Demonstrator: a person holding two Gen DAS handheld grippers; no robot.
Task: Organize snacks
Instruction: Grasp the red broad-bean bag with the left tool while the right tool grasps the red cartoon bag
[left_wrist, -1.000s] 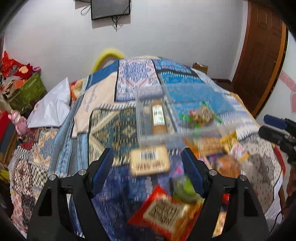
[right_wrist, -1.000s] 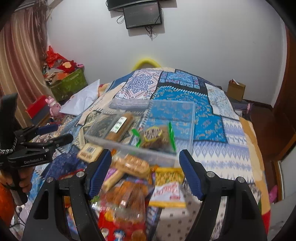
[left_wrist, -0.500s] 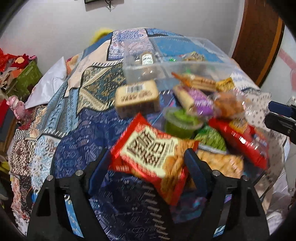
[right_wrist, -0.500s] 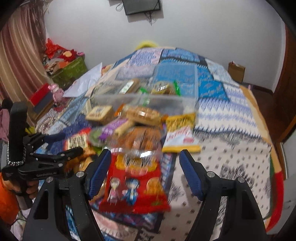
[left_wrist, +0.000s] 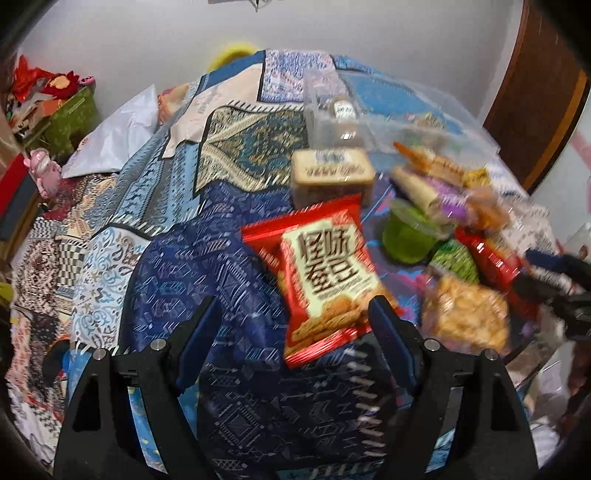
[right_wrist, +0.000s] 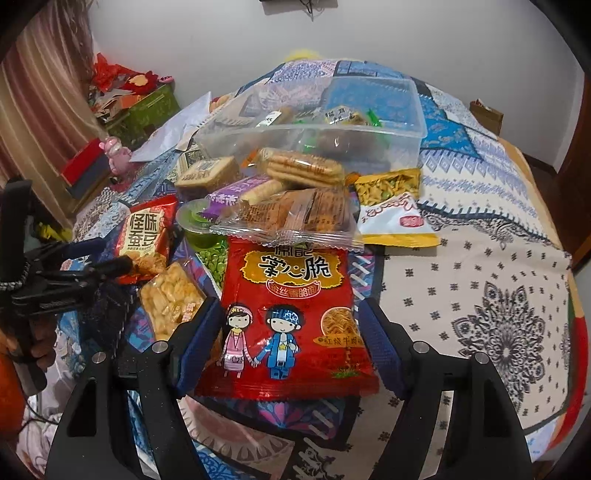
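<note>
Two grippers, left gripper (left_wrist: 291, 325) and right gripper (right_wrist: 288, 328), I keep wide open and empty, the left's jaws just widened, each straddling a red foil snack packet (left_wrist: 325, 273) (right_wrist: 291, 317) for pickup; clear plastic bin (right_wrist: 369, 110) lies beyond.

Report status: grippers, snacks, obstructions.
Left gripper open, jaws just widened, over red bean packet. Right gripper open, straddling red noodle packet. Clear bin behind the pile; nothing blocking.
</note>
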